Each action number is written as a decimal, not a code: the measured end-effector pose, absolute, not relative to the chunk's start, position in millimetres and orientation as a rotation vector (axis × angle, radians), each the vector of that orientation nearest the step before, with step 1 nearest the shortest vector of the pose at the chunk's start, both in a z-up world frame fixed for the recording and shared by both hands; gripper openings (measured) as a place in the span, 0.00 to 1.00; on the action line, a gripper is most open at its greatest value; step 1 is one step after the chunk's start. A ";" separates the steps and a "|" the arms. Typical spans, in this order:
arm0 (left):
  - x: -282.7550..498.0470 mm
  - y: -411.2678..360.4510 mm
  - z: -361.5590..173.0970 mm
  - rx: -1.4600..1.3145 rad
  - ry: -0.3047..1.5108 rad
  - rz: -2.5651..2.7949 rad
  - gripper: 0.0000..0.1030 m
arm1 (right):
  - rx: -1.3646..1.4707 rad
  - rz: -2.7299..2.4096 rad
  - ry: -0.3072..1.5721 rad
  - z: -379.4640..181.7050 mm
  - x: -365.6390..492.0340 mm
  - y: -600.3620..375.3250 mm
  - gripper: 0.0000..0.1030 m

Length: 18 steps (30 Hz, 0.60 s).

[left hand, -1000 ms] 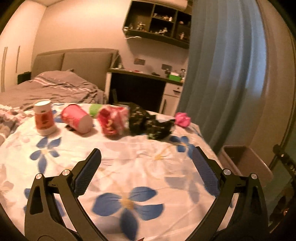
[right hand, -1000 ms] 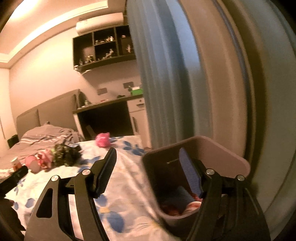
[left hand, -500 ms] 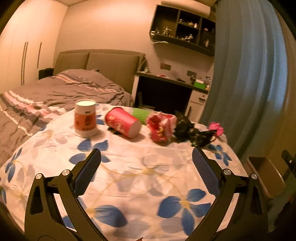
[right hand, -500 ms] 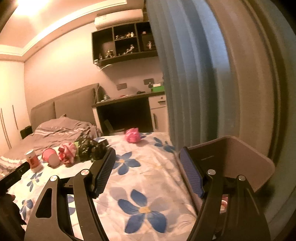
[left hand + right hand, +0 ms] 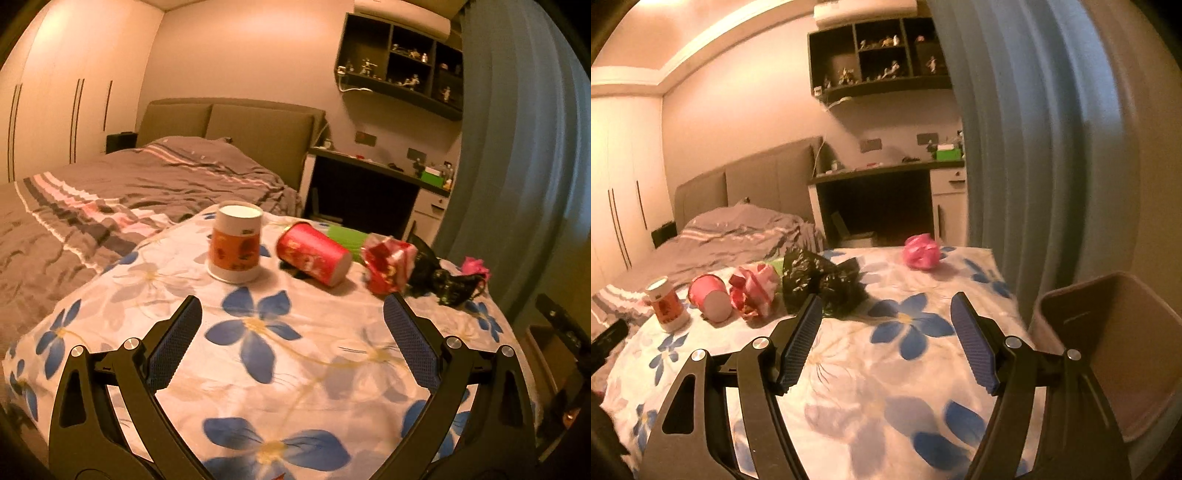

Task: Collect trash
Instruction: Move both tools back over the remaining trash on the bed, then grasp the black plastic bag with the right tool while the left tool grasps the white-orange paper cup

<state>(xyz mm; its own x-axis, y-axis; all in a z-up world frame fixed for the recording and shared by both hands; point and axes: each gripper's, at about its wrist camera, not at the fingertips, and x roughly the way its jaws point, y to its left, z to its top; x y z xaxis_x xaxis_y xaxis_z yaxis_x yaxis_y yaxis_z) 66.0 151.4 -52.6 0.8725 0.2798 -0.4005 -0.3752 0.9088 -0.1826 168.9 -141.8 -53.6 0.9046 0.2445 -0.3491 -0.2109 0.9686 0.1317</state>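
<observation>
In the left wrist view, the left gripper (image 5: 291, 325) has its jaws wide apart and holds nothing. It hangs over the flowered table (image 5: 295, 369). Taking the red paper cup (image 5: 314, 254) as the landmark, which lies on its side: an upright orange-labelled cup (image 5: 235, 245) stands just to its left, a green thing (image 5: 345, 236) lies behind it, a crumpled red wrapper (image 5: 388, 264) is just to its right, and past that come a black plastic bag (image 5: 447, 284) and a pink crumpled ball (image 5: 474, 266).

In the right wrist view, the right gripper (image 5: 886, 332) is also spread open and empty. The brown trash bin (image 5: 1115, 332) stands far to the right of the red cup, beside the table edge; its inside is not visible here.

I judge that much work is left: all these pieces are on the table and none is in a grip.
</observation>
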 end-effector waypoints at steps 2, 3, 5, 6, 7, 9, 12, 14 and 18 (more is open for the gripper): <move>67.4 156.3 -52.4 -0.253 0.380 0.354 0.94 | 0.075 0.241 0.385 -55.6 183.8 -128.6 0.68; 68.7 159.6 -52.3 -0.246 0.382 0.359 0.94 | 0.066 0.244 0.390 -56.7 191.3 -122.3 0.68; 71.9 166.4 -51.2 -0.239 0.383 0.369 0.94 | 0.058 0.247 0.407 -58.8 205.4 -112.7 0.65; 73.6 169.9 -50.5 -0.238 0.382 0.375 0.94 | 0.058 0.251 0.418 -59.3 213.2 -108.1 0.64; 74.9 172.7 -50.1 -0.238 0.382 0.381 0.94 | 0.060 0.253 0.425 -59.9 218.7 -105.9 0.64; 77.7 179.7 -49.4 -0.238 0.383 0.392 0.94 | 0.062 0.261 0.444 -61.0 232.2 -98.8 0.62; 82.1 189.7 -50.3 -0.249 0.391 0.400 0.94 | 0.054 0.266 0.485 -64.5 252.5 -87.6 0.58; 85.6 194.4 -50.5 -0.247 0.395 0.400 0.94 | 0.060 0.268 0.520 -67.0 264.3 -84.0 0.54; 96.8 201.9 -51.9 -0.200 0.406 0.410 0.94 | 0.048 0.268 0.575 -71.6 279.3 -77.9 0.44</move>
